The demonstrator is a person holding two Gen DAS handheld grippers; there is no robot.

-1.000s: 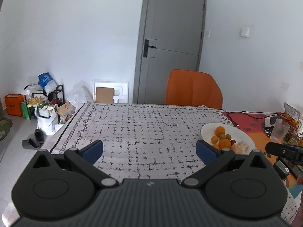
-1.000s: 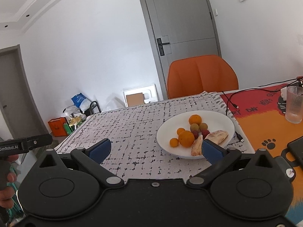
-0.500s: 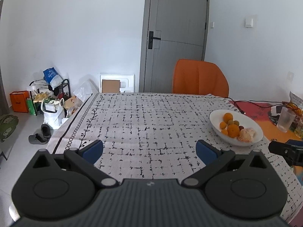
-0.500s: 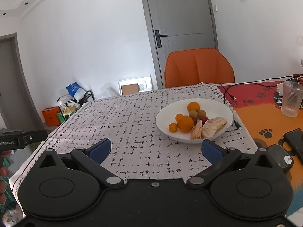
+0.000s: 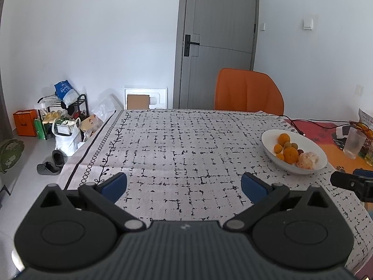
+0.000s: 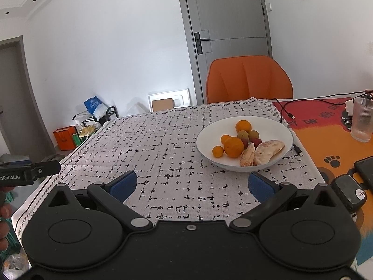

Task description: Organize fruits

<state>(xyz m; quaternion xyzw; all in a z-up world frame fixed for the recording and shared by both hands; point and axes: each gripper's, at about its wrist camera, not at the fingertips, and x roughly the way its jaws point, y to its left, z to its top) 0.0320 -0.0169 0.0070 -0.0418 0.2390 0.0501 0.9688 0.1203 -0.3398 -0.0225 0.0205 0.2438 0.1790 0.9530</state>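
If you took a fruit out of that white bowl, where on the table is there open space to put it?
The patterned cloth lies bare left of the white bowl, out to its vine-patterned edge, and back toward the orange chair. The strip before the bowl is free too. It is crowded on the right: a cable, a glass and dark devices.

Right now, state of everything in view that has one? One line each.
Left gripper: open, empty, above the tablecloth.
Right gripper: open, empty, short of the bowl.
Bowl: upright on the tablecloth, holding fruit.
Oranges: whole, unpeeled, in the bowl.
Peeled citrus pieces: skinless, lying in the bowl.
Door: closed.
Glass: upright; contents unclear.
Chair: pushed up to the table, unoccupied.
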